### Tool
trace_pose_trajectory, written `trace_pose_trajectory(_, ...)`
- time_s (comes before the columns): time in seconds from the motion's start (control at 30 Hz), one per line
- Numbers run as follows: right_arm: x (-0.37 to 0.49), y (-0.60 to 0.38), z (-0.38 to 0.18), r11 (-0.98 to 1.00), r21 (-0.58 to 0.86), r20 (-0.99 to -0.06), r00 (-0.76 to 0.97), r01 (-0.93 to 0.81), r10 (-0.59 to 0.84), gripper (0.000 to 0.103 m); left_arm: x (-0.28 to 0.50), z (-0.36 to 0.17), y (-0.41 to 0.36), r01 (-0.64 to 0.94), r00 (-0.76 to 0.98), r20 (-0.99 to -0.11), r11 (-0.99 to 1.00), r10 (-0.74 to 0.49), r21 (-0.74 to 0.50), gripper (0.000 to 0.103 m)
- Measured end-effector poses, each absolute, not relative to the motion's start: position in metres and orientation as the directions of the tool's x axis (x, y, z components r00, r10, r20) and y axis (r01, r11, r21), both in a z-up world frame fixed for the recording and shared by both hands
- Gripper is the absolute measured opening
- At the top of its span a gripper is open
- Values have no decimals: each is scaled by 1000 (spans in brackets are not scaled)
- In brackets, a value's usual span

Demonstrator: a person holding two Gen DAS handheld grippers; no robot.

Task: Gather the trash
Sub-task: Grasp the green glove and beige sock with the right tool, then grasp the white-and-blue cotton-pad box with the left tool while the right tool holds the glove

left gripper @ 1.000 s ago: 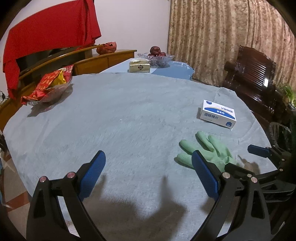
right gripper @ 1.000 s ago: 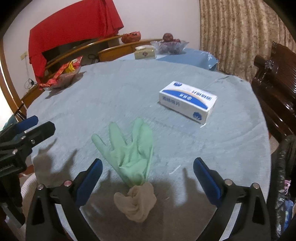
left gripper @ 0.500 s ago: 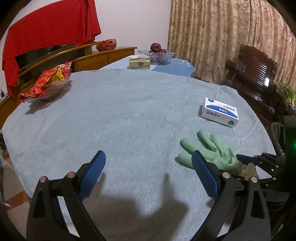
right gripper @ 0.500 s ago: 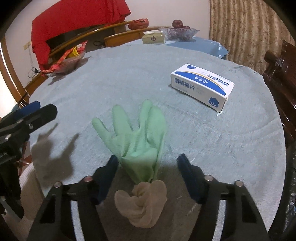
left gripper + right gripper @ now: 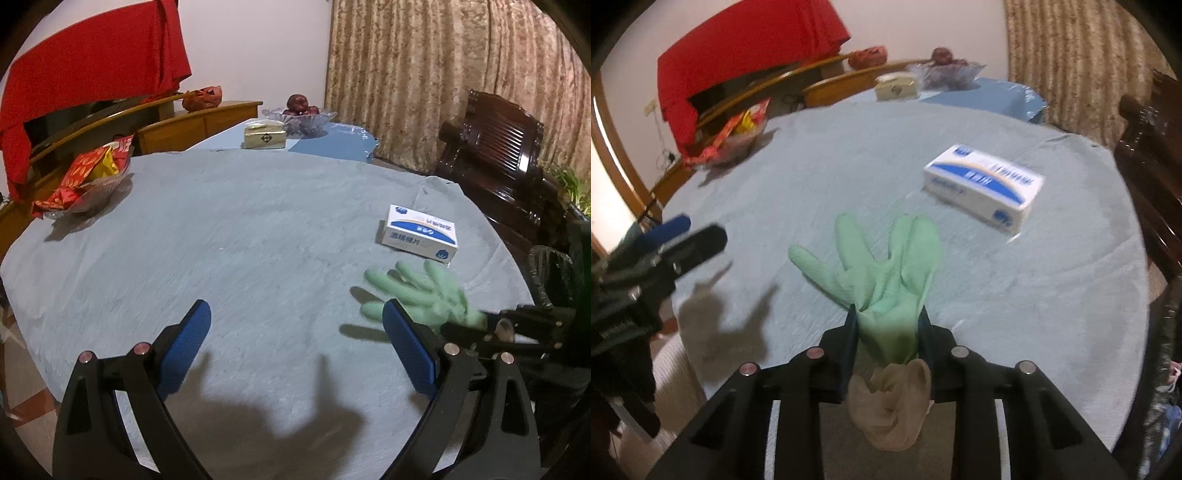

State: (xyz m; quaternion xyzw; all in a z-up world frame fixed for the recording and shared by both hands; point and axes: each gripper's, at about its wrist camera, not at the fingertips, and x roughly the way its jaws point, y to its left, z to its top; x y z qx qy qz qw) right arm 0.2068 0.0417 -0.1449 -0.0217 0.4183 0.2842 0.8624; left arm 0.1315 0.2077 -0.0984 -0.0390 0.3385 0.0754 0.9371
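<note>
Two grippers are seen over a round table [image 5: 258, 236] draped in a grey-blue cloth, one piece of trash already being taken. At the left, the left gripper [image 5: 297, 354] is held wide apart and empty above bare cloth at the table's near edge. At the right, the right gripper [image 5: 887, 328] has just been closing, and its jaws are now clenched on the cuff of a green glove [image 5: 882, 269], whose fingers are fanned out toward the table's centre; a beige wad [image 5: 892, 398] is bunched at the cuff, behind the pads. The glove is placed near the right near edge of the table, just short of a blue-and-white box [image 5: 984, 186] that lies apart from it. The pick-up step is judged to be in hand; a lift clear of the cloth and a carry to wherever trash is gathered, which is not shown, would be called for next. Beyond, a dish of red snack packets [image 5: 86, 177] is set at the far left edge, a fruit bowl [image 5: 301, 114] on a second table behind, with patterned curtains [image 5: 443, 74] and a dark wooden chair [image 5: 495, 147] at the right.
</note>
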Motion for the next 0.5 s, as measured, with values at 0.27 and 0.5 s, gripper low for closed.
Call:
trace_pose_trajectory(0.27,224,-8,-103,886,222,-662,605,-407,443,29,155,-82,182,-118,789,-610,992,75,-31,91)
trace_pose_trajectory(0.5,251,-49,-80,929,224,-630,683,-295,368,29,198,-77,148,-54,803,-596,998,28,-26,91)
